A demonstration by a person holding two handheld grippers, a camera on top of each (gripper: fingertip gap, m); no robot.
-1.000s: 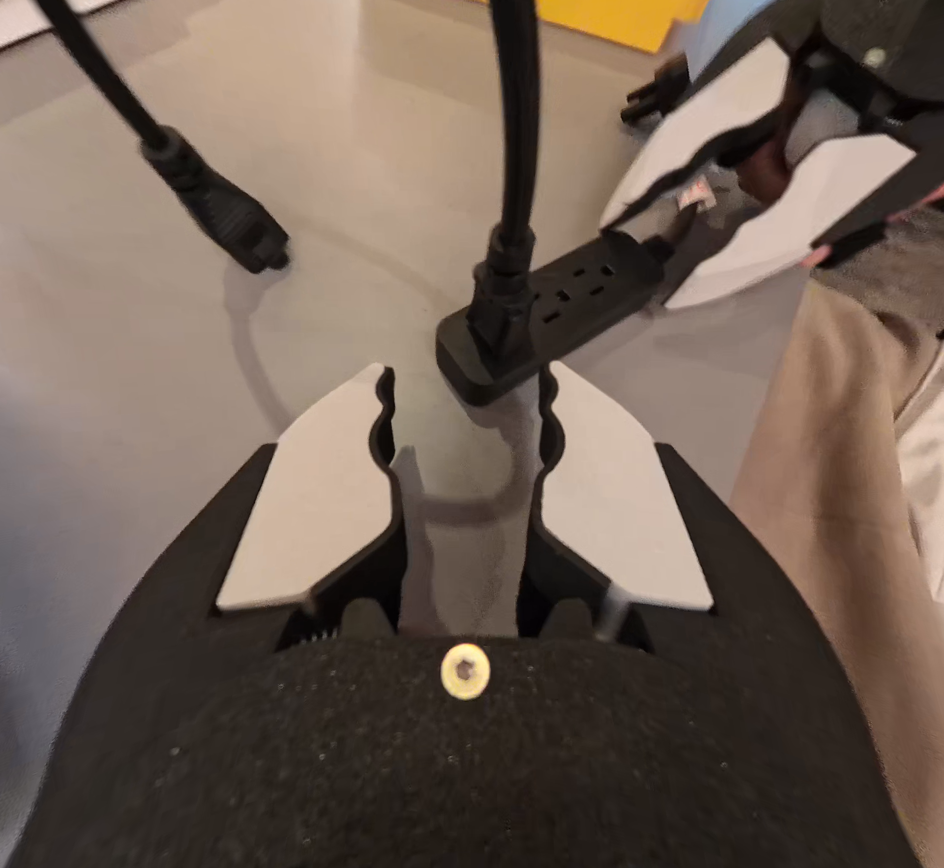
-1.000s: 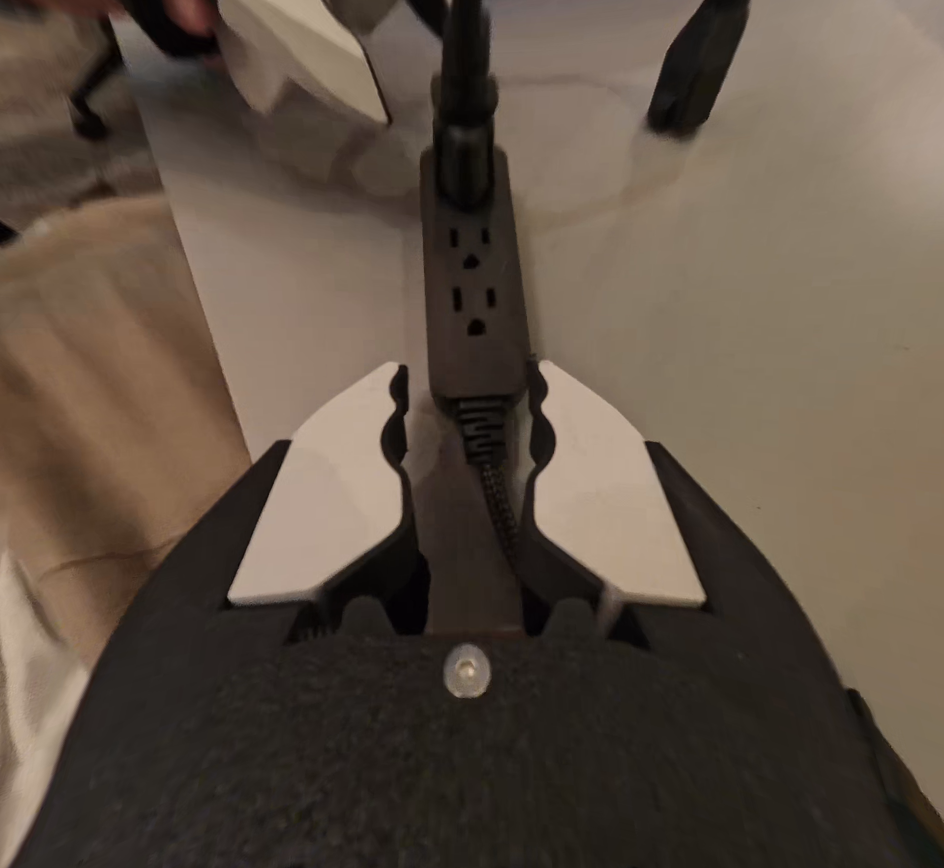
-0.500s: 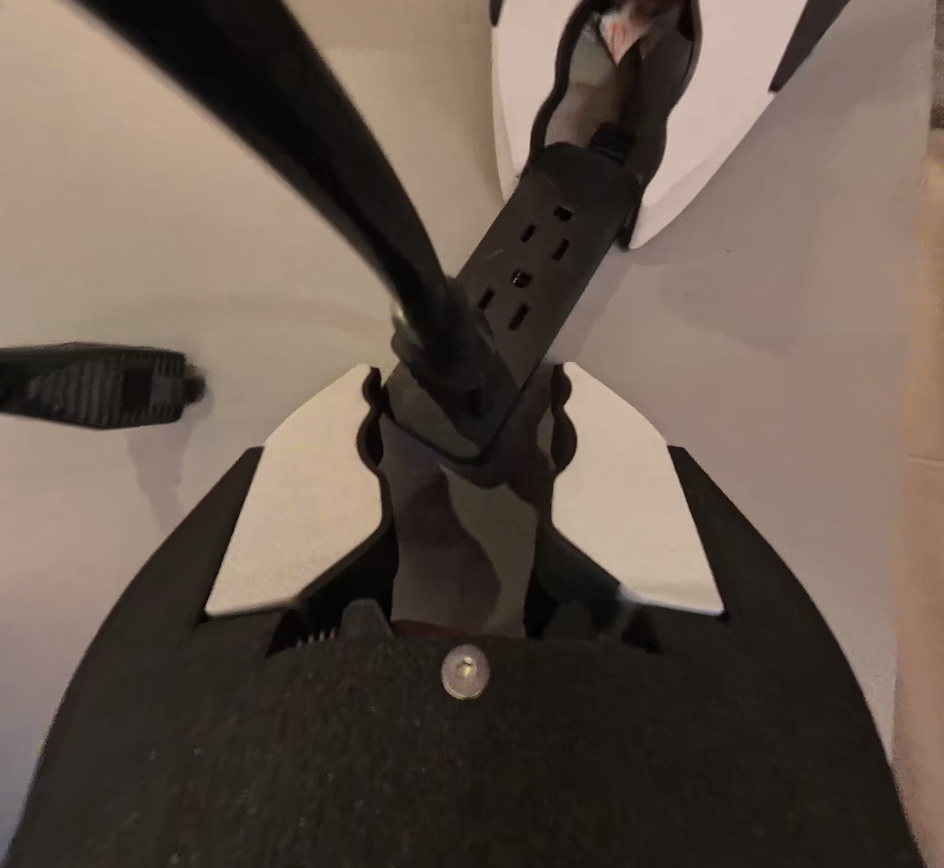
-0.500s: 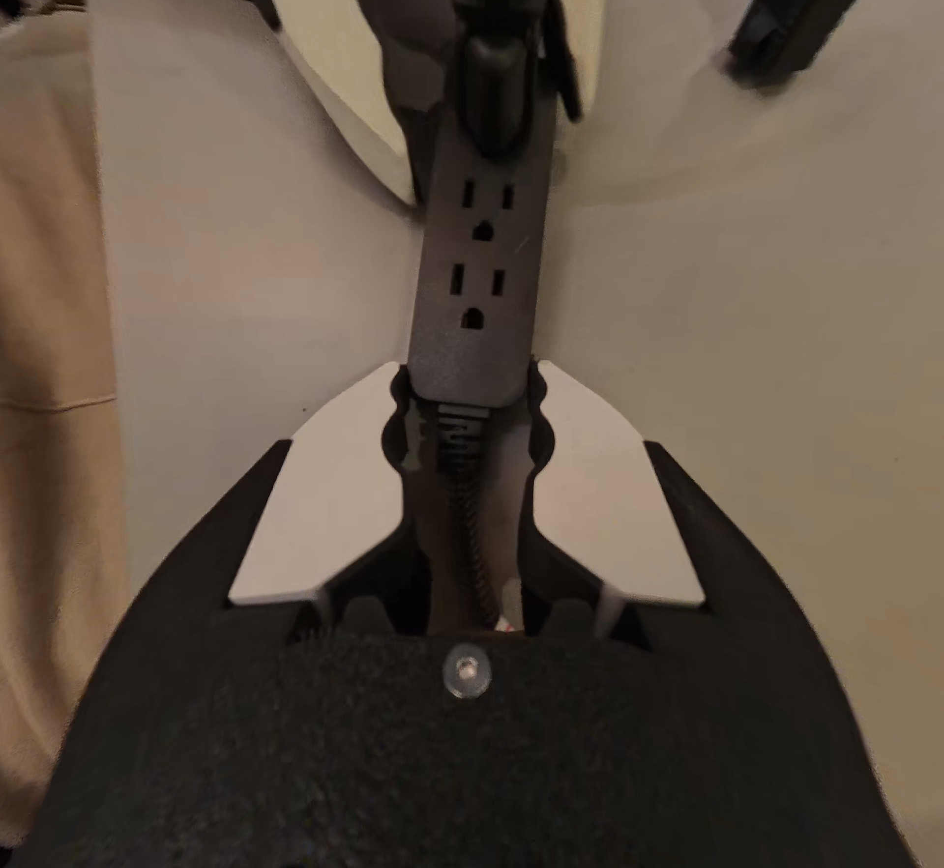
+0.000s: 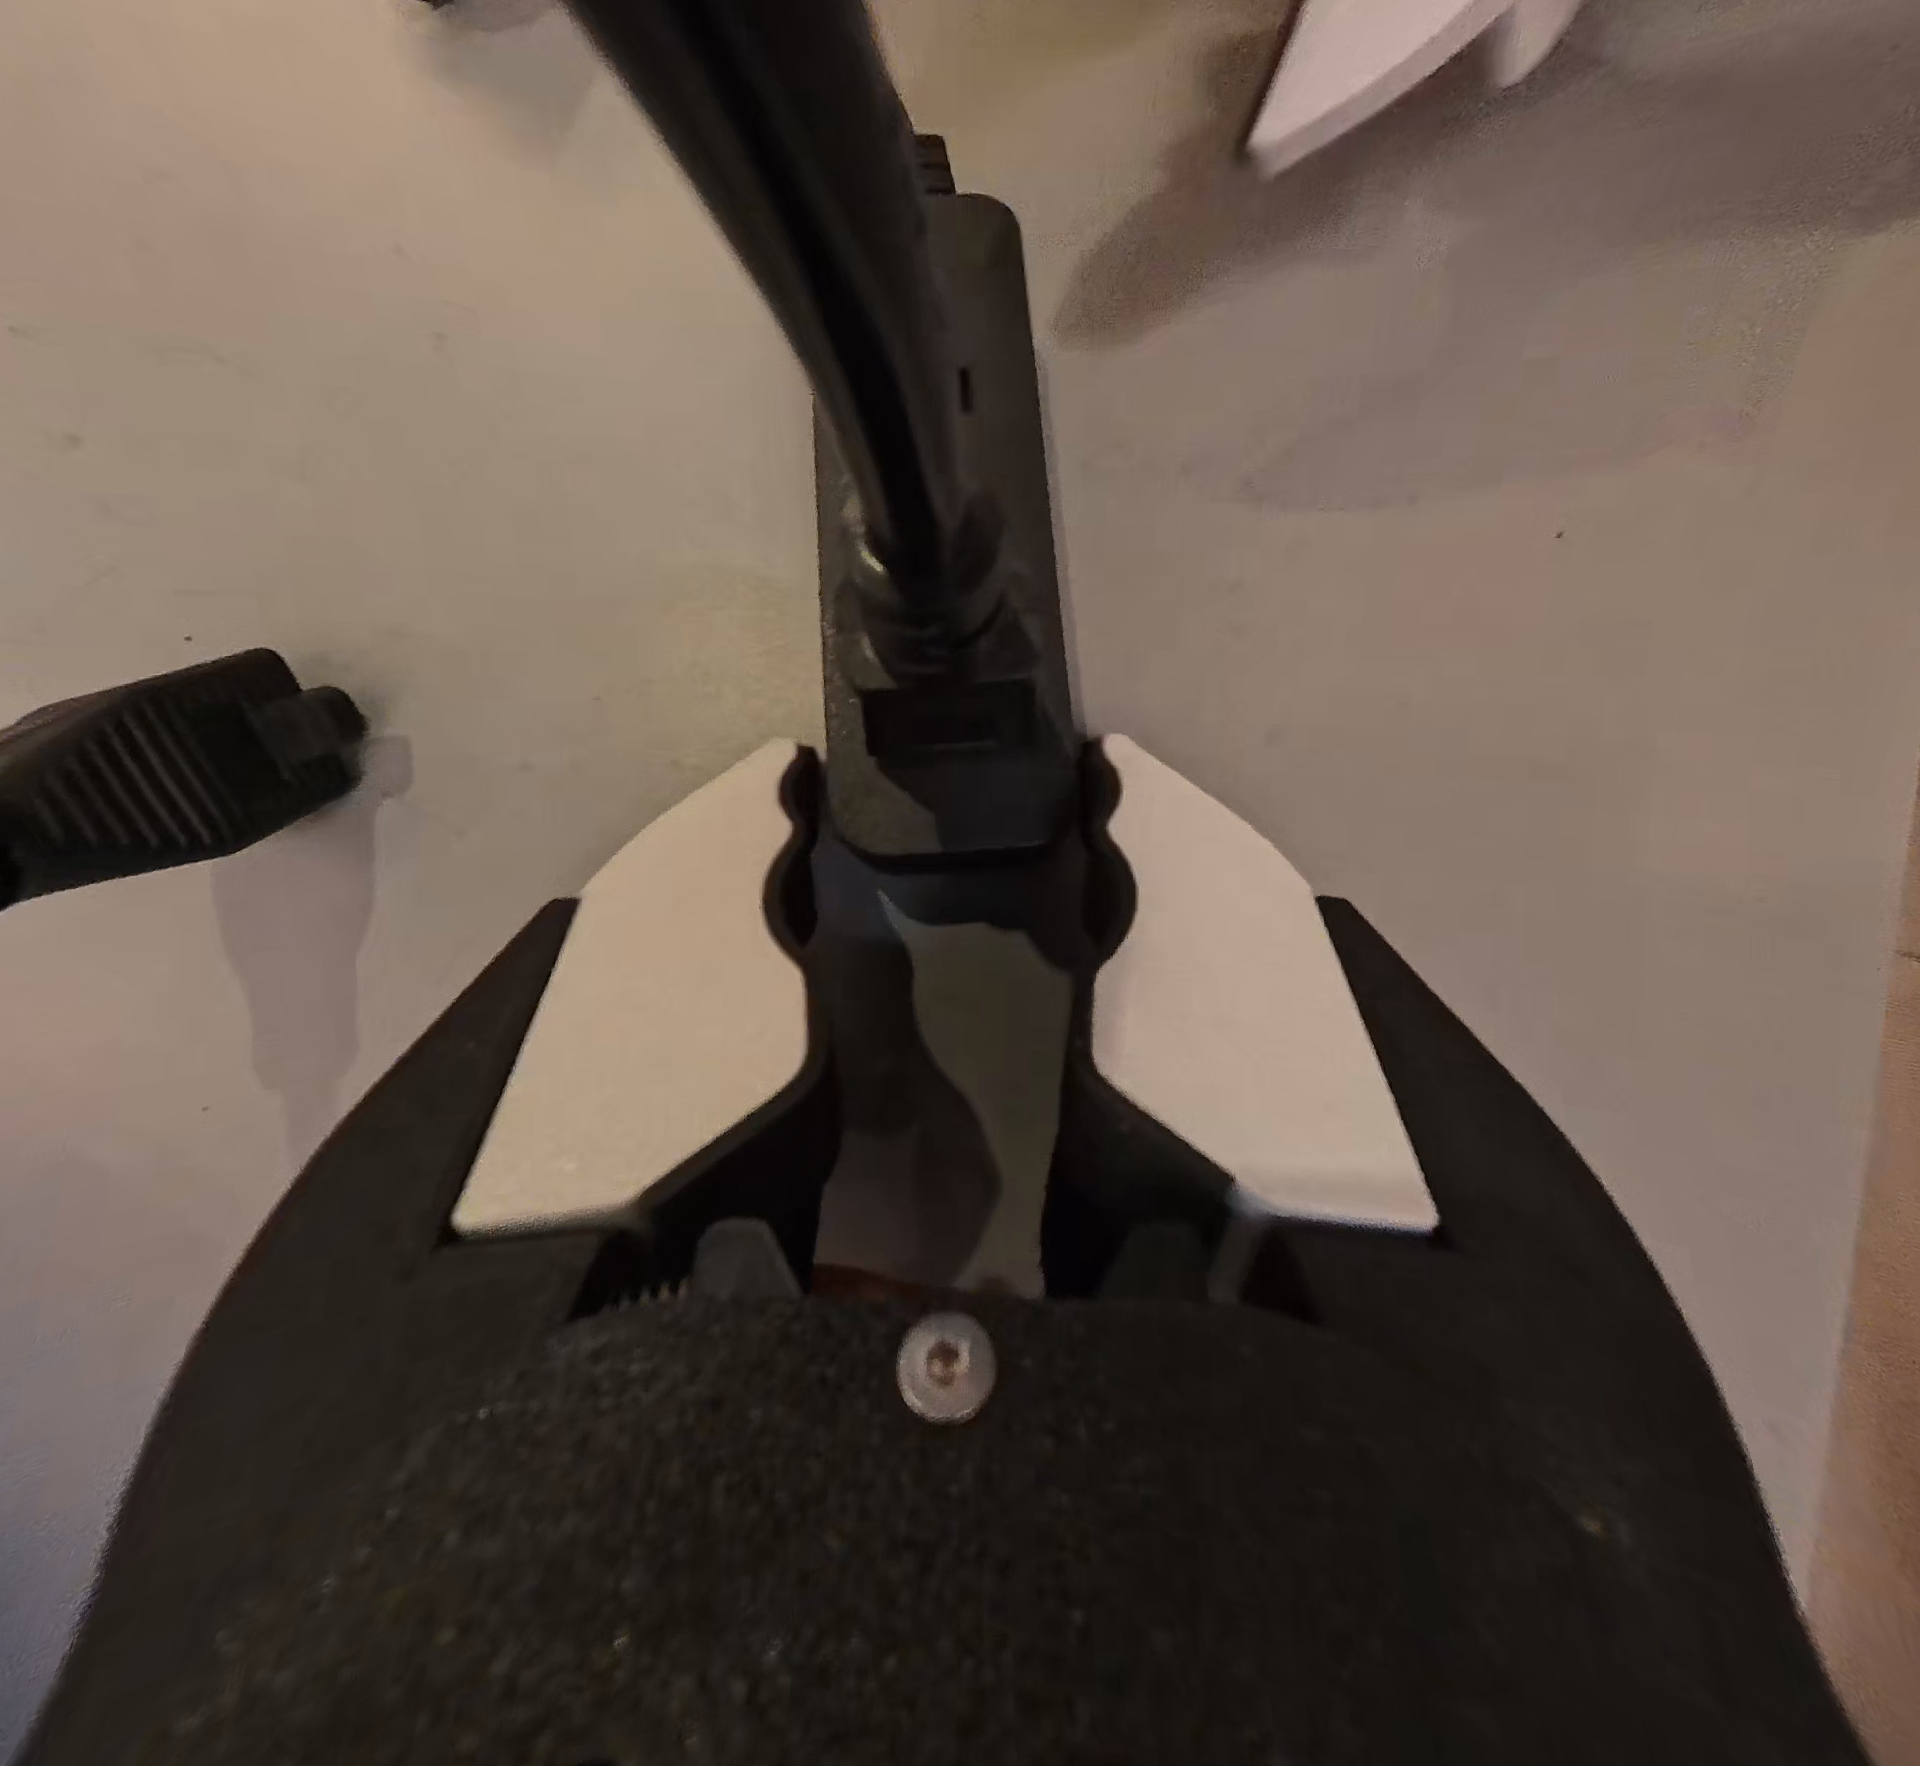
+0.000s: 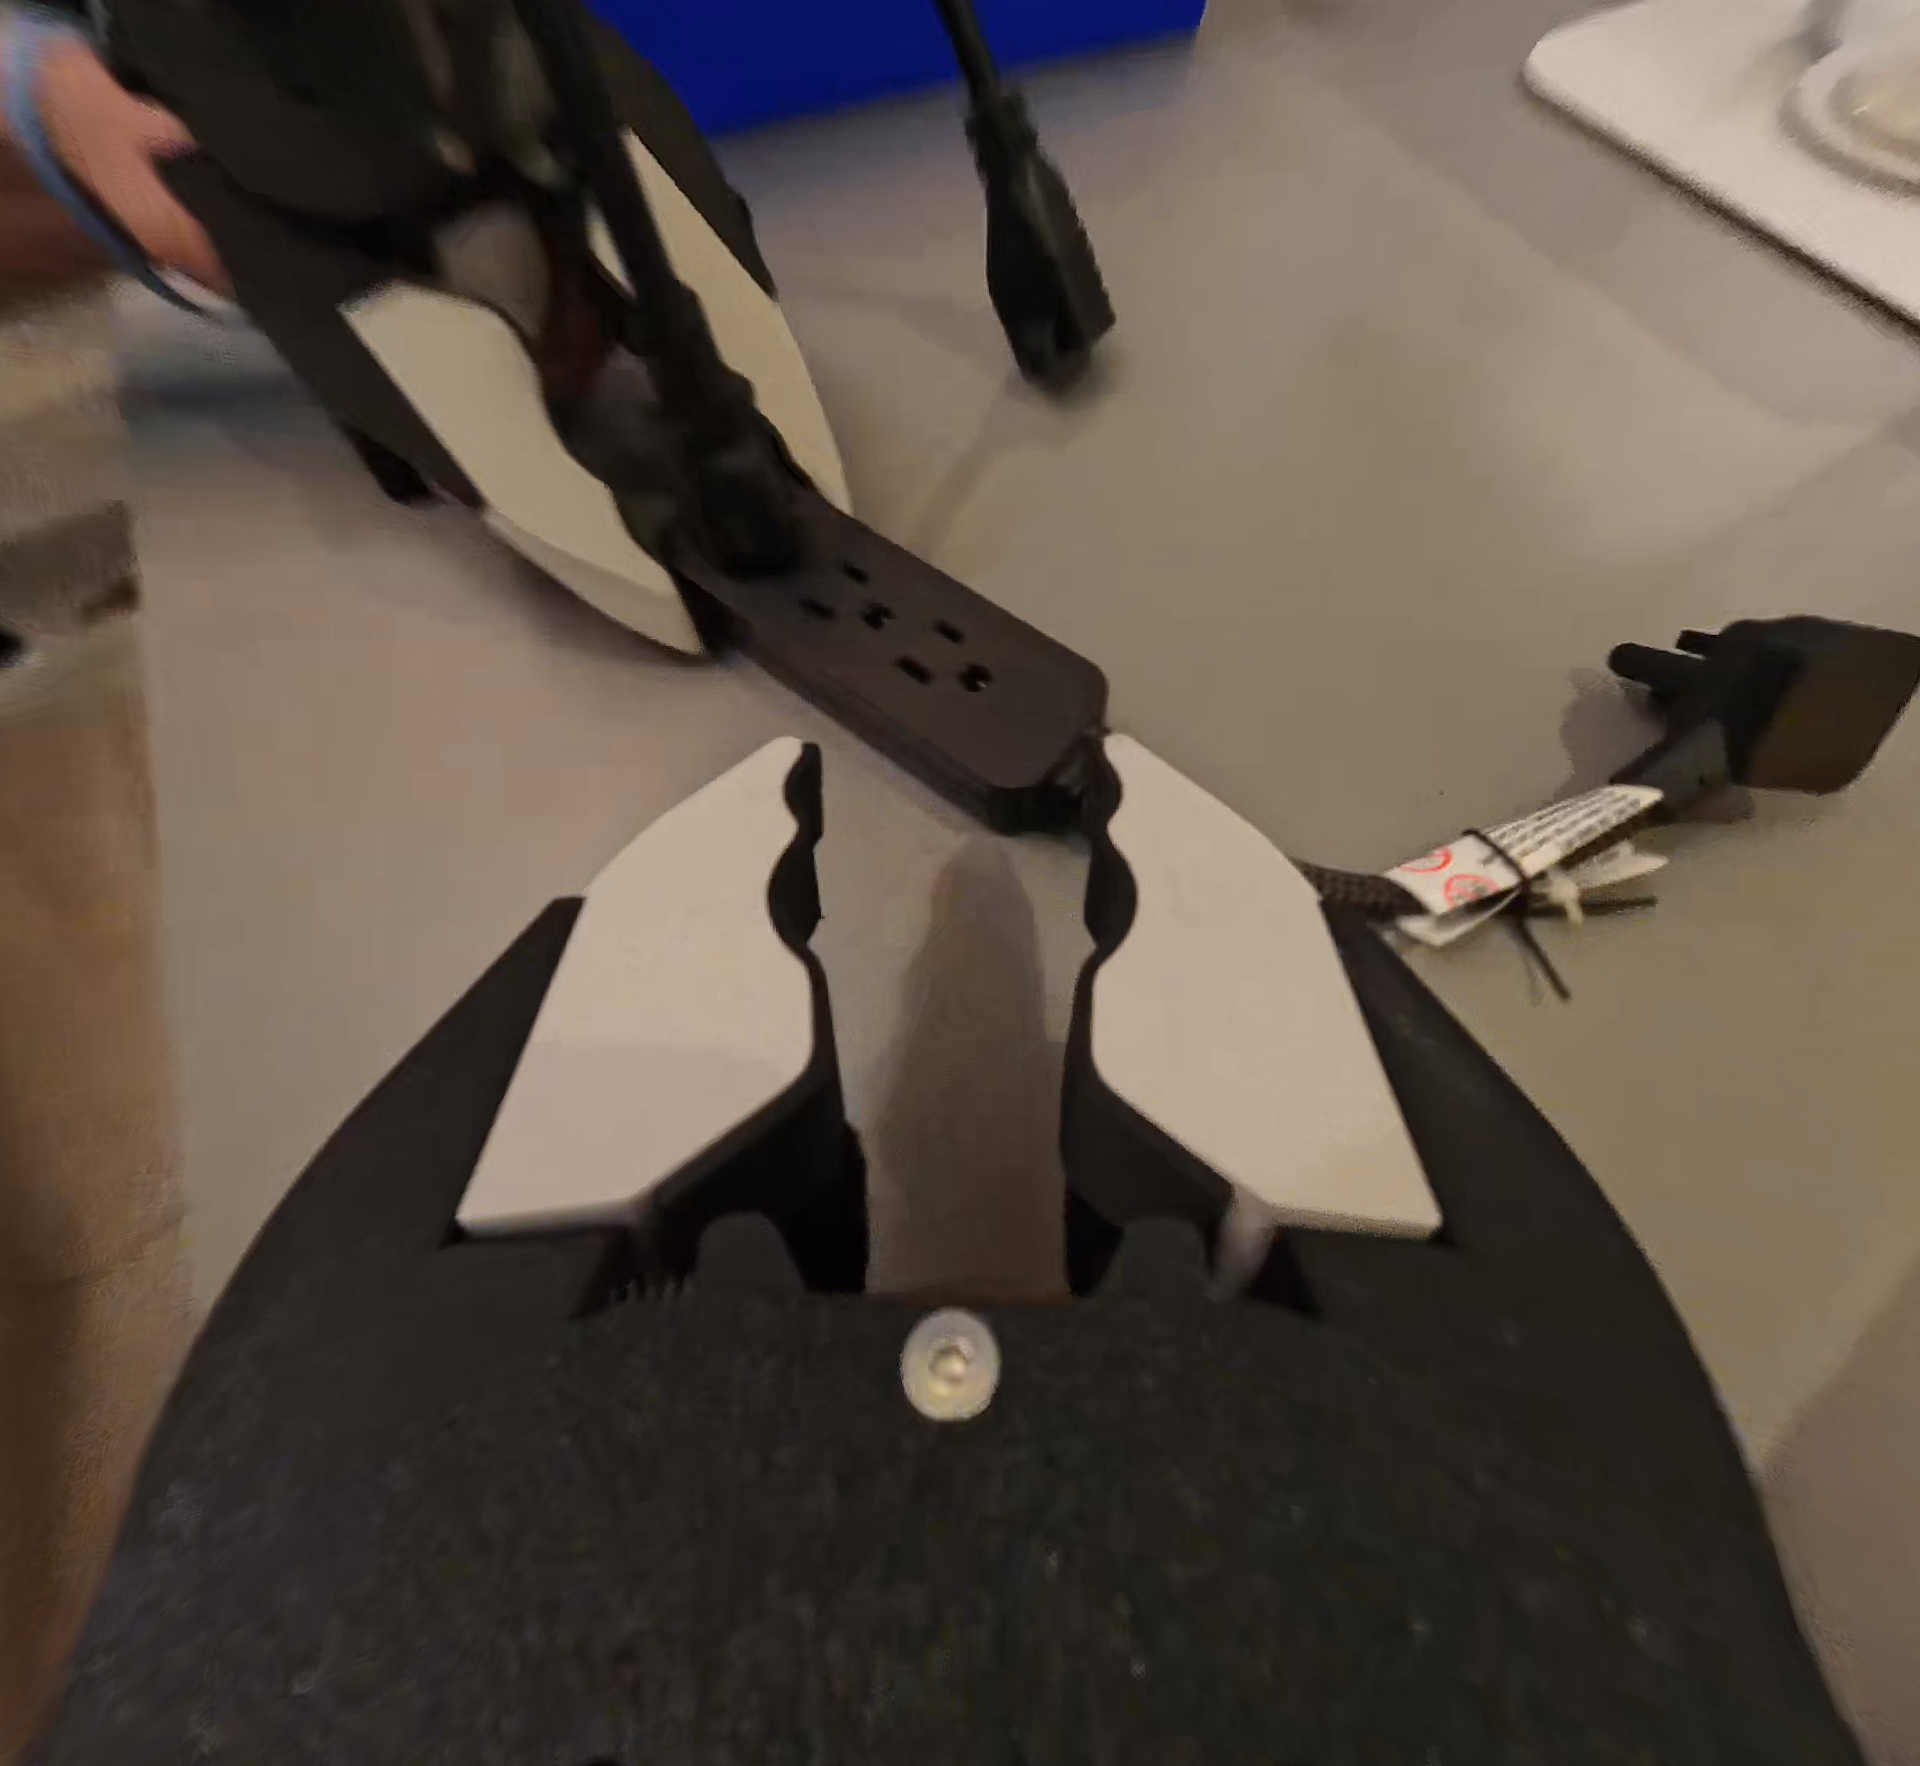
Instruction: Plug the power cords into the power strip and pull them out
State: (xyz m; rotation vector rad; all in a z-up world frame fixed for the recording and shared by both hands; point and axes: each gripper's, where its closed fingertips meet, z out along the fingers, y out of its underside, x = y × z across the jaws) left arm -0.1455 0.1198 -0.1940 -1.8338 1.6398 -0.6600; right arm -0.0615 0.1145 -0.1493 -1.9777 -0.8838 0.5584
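Left tongs (image 5: 951,786) clamped on near end of black power strip (image 5: 987,428), one cord (image 5: 748,106) plugged in. Right tongs (image 6: 951,781) parted, holding nothing, just beside strip's far end. Loose plug (image 6: 1039,262) lying apart on grey table (image 6: 1403,469), bare space around; table edge close at right.

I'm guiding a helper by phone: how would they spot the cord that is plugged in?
On the grey table lies a black power strip. The plugged cord rises from its end socket, between the left tool's fingers; the other black cord's plug rests on the table, connected to nothing.
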